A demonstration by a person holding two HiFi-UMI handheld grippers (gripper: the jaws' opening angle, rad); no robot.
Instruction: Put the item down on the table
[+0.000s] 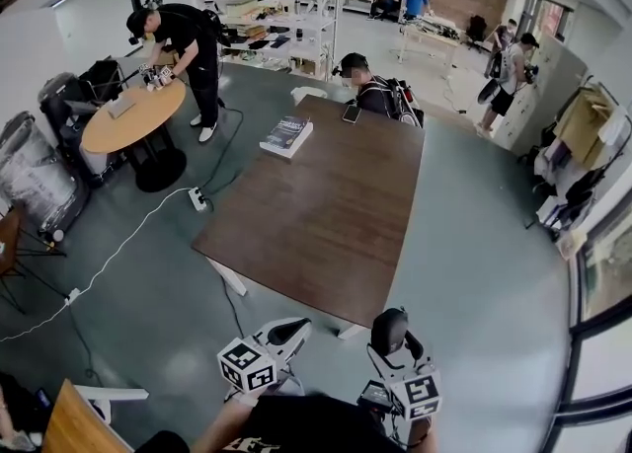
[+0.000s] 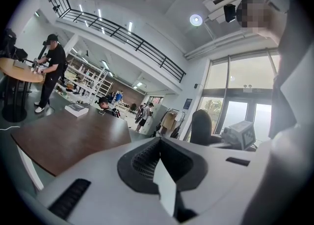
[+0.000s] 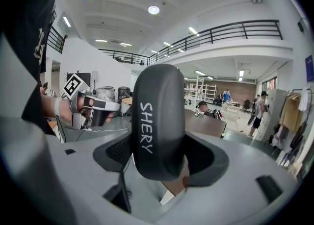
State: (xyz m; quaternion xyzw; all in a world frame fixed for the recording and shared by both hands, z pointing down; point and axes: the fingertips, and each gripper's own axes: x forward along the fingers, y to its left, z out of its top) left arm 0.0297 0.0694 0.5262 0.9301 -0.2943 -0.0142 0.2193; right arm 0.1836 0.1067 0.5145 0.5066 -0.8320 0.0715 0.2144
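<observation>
We hold both grippers low at the near edge of the head view, short of the brown worktop. The right gripper has its jaws clamped on a black rounded item (white lettering down its side reads "SHERY"), which stands upright between them and fills the middle of the right gripper view. From the head view the item is in the air just short of the worktop's near corner, over the grey floor, not touching the worktop.

The left gripper sits just beside the right one, at our left. In its own view its jaws are pressed together with nothing between them.

On the far part of the worktop lies a book near the left edge, with a phone well apart from it toward the far end. A seated person is at that far end. To the left, well apart from the worktop, a standing person bends over a round wooden table.
</observation>
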